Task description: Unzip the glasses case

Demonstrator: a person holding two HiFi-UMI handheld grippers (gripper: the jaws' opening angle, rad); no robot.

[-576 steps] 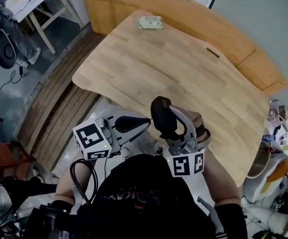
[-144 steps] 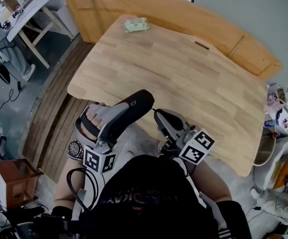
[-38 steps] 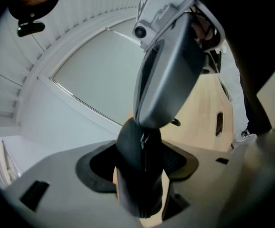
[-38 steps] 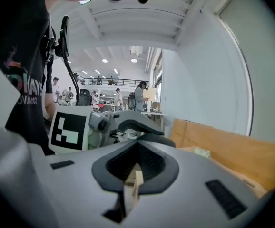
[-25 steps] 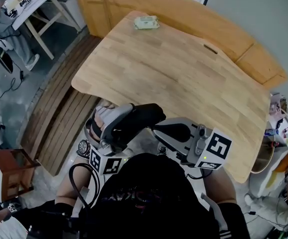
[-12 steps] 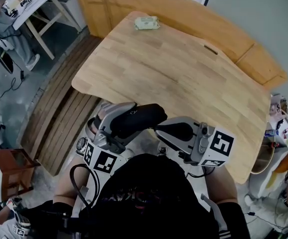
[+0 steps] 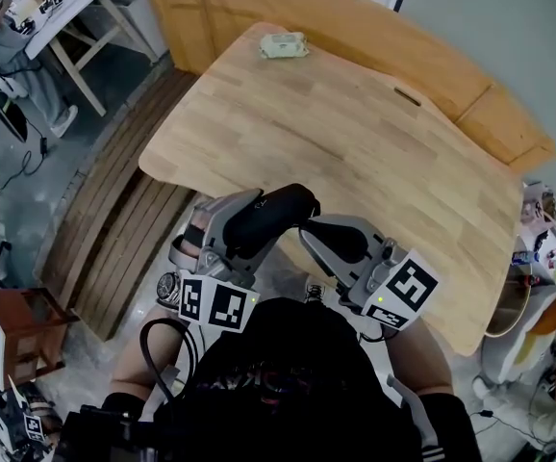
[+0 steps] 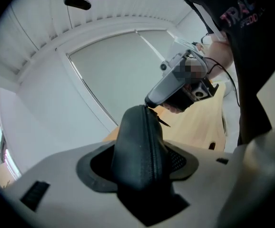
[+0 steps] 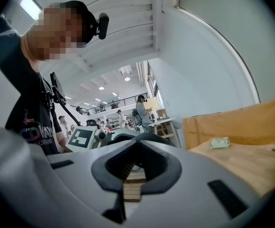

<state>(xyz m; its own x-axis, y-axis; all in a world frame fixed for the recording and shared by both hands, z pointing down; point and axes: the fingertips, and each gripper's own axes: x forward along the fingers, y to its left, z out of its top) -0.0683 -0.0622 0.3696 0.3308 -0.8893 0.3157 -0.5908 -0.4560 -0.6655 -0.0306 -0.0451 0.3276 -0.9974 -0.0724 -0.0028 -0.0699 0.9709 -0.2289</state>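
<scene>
Glasses case (image 8: 137,156) sticks lengthwise out of my left fingers (image 8: 94,170). They have just been closing and clamp its near end, so it hangs in the air short of the counter (image 7: 355,133). Its long axis runs away from that hand, and the zip seam (image 8: 152,151) follows it up to the far tip. My right fingers (image 7: 328,239) are pressed together with nothing visible between them. Their tip is at that far end, right by a thin dark tab (image 8: 164,122); I cannot tell if they touch it. The right hand is nearer the pull, so I judge the draw must run back along the seam toward my left.
</scene>
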